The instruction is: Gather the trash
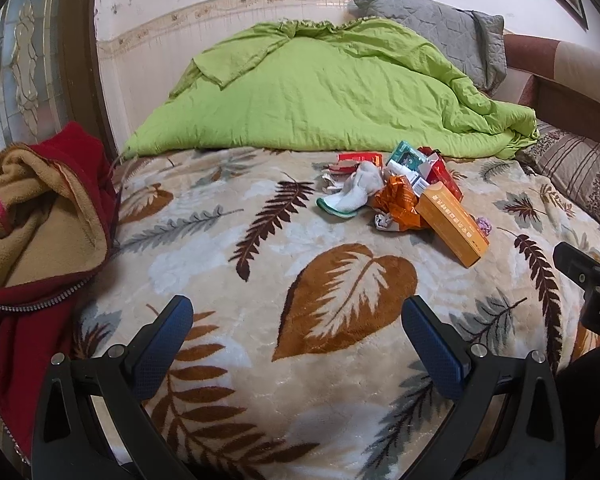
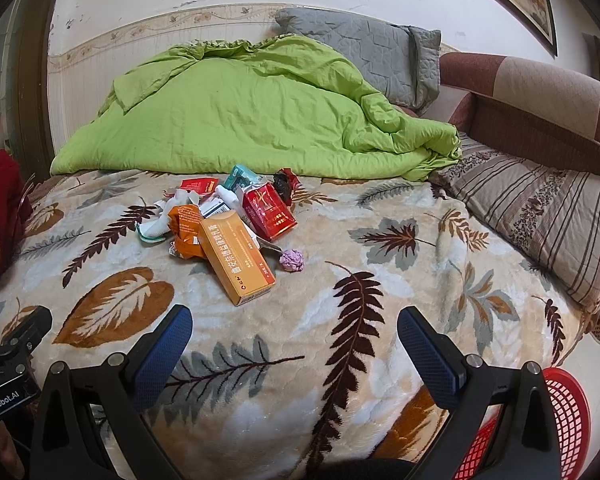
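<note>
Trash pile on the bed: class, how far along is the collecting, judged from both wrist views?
Done: nothing visibly. In hand: nothing; the left hand-held gripper and right hand-held gripper are both open and empty above the leaf-print blanket. Left: the whole trash pile, including the orange box and purple wad, must reach the red basket.

On my feeds: one orange box (image 2: 236, 258), one red carton (image 2: 269, 216), one purple paper wad (image 2: 292, 261), one red basket (image 2: 568, 416), two pillows (image 2: 372, 54).
</note>
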`<action>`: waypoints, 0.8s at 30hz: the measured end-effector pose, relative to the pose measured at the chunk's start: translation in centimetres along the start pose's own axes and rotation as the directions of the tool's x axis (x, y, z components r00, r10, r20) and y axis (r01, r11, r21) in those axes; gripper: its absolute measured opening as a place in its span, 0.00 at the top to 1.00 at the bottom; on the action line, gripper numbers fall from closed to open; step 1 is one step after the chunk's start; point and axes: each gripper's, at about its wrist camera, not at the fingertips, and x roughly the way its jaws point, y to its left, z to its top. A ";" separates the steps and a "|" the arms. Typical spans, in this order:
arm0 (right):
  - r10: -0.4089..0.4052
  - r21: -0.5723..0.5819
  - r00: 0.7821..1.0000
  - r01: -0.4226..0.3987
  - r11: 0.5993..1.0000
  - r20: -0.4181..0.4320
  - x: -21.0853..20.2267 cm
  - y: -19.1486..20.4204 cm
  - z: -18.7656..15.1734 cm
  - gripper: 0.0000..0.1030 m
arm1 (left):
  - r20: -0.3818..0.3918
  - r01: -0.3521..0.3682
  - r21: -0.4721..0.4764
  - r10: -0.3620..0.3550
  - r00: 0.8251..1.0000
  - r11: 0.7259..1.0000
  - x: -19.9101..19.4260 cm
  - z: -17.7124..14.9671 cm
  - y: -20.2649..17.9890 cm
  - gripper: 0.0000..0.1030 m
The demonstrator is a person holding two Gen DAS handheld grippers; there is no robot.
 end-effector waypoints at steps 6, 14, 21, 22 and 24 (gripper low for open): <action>0.051 0.021 0.998 -0.052 0.998 0.027 0.2 -0.4 0.1 0.03 | -0.053 0.085 -0.044 -0.087 0.995 0.995 0.9 0.9 0.8 0.06; 0.314 -0.012 0.946 -0.316 0.949 -0.080 5.1 1.9 3.0 0.40 | -0.153 0.218 -0.091 -0.230 0.961 0.972 4.1 4.4 1.3 0.50; 0.311 0.007 0.900 -0.324 0.946 -0.305 13.6 3.1 4.6 0.42 | -0.190 0.300 -0.055 -0.305 0.933 0.952 6.7 8.2 -0.1 0.50; 0.309 0.015 0.887 -0.324 0.946 -0.342 14.7 3.4 4.3 0.50 | -0.196 0.308 -0.054 -0.313 0.929 0.950 7.2 8.7 -0.4 0.50; 0.296 -0.002 0.886 -0.318 0.948 -0.357 15.2 3.6 3.8 0.52 | -0.214 0.335 -0.064 -0.340 0.916 0.940 8.6 9.7 -1.1 0.50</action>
